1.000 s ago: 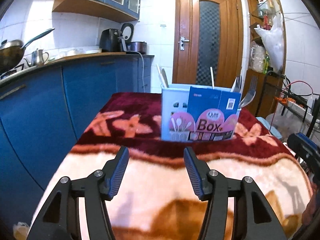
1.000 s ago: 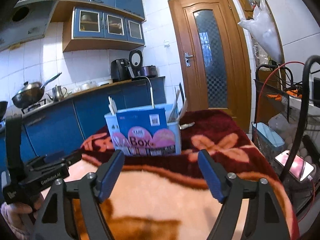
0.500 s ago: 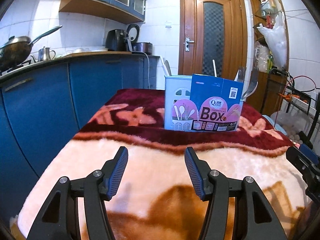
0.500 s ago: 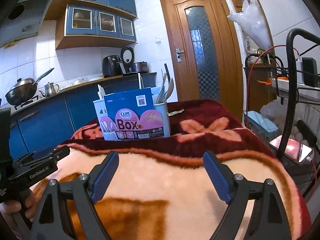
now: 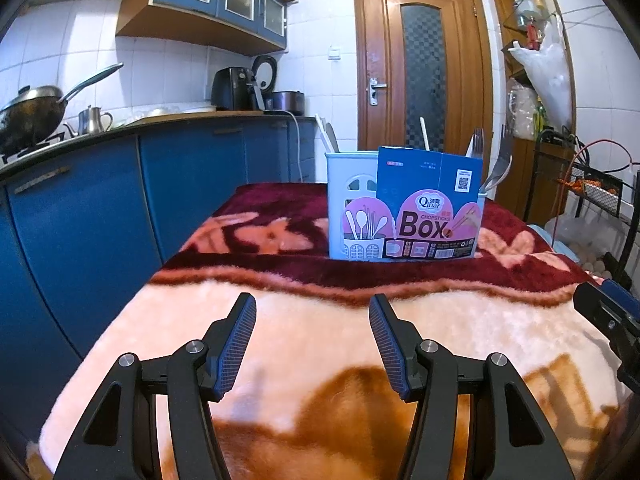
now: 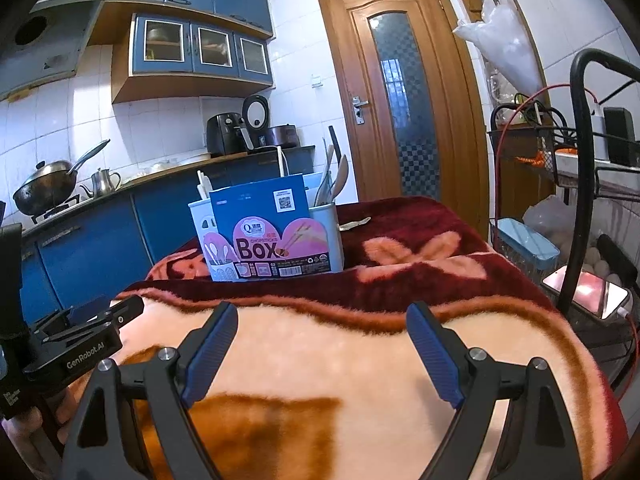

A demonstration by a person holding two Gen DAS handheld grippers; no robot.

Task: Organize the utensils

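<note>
A white utensil holder (image 5: 350, 184) with a blue "Box" card label (image 5: 428, 204) stands on the far, dark red part of the blanket-covered table (image 5: 320, 344); it also shows in the right wrist view (image 6: 272, 236). Forks, spoons and chopsticks (image 5: 496, 160) stick up out of it. One spoon (image 6: 354, 224) lies on the blanket behind the holder. My left gripper (image 5: 312, 308) is open and empty above the near, pale part of the blanket. My right gripper (image 6: 322, 316) is open and empty, also well short of the holder. The left gripper's body (image 6: 80, 340) shows at the right view's left edge.
Blue kitchen cabinets (image 5: 100, 200) with a wok (image 5: 32, 112) and kettle run along the left. A wooden door (image 5: 424, 80) stands behind the table. A wire rack (image 6: 580, 208) with cables and a phone (image 6: 588, 292) stands close to the table's right edge.
Both grippers have drawn back and lowered a little toward the near end of the table. Both stay open and empty. The holder has not moved.
</note>
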